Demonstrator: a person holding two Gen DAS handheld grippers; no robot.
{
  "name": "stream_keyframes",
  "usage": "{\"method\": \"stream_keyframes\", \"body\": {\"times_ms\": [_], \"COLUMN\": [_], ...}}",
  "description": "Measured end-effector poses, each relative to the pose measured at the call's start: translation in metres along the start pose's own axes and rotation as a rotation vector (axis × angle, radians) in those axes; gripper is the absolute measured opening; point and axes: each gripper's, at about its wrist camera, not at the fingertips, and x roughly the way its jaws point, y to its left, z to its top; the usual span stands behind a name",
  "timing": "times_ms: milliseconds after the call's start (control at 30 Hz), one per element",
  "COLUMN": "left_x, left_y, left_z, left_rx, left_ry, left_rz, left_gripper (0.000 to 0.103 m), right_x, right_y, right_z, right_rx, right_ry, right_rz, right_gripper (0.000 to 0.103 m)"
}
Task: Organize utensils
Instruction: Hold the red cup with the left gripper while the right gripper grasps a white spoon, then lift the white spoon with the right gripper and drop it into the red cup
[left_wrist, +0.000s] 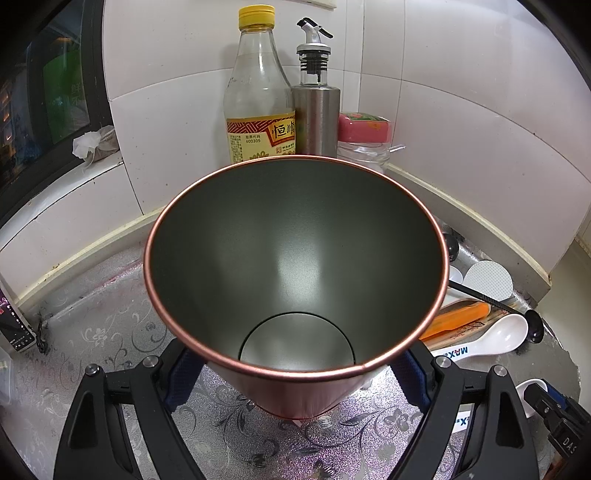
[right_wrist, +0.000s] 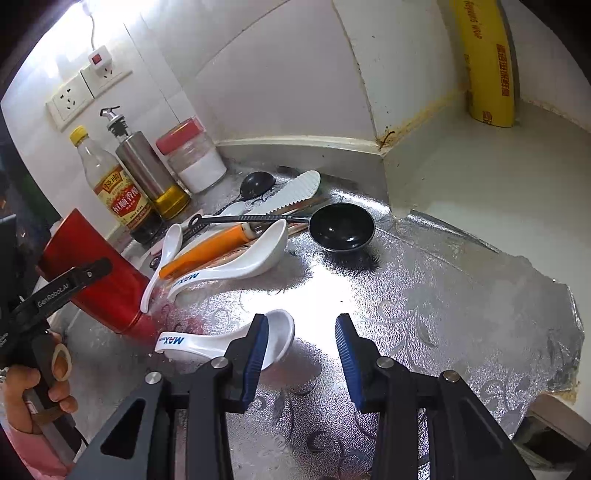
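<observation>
My left gripper is shut on a tall red metal cup with an empty dark inside, tilted on the silver foil counter; it also shows in the right wrist view. My right gripper is open and empty, low over the counter. A white ceramic spoon lies just left of its left finger. Behind it lies a pile of utensils: a large white spoon, a small white spoon, an orange-handled knife, a black ladle, a black spoon and chopsticks.
A vinegar bottle, a steel oil dispenser and a red-lidded jar stand against the tiled wall. A yellow pipe runs up the right corner. Wall sockets are at the upper left. The foil's torn edge is at the right.
</observation>
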Motion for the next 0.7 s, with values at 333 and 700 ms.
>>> {"method": "stream_keyframes", "body": {"times_ms": [333, 700], "left_x": [0.000, -0.001], "left_y": [0.000, 0.000], "left_z": [0.000, 0.000], "left_rx": [-0.001, 0.000], "left_ry": [0.000, 0.000], "left_rz": [0.000, -0.005], "left_gripper": [0.089, 0.089], "right_x": [0.003, -0.001], "right_y": [0.007, 0.013], "right_z": [-0.001, 0.004], "right_rx": [-0.024, -0.058], "right_ry": [0.016, -0.005], "right_rz": [-0.018, -0.060], "right_gripper": [0.018, 0.011]}}
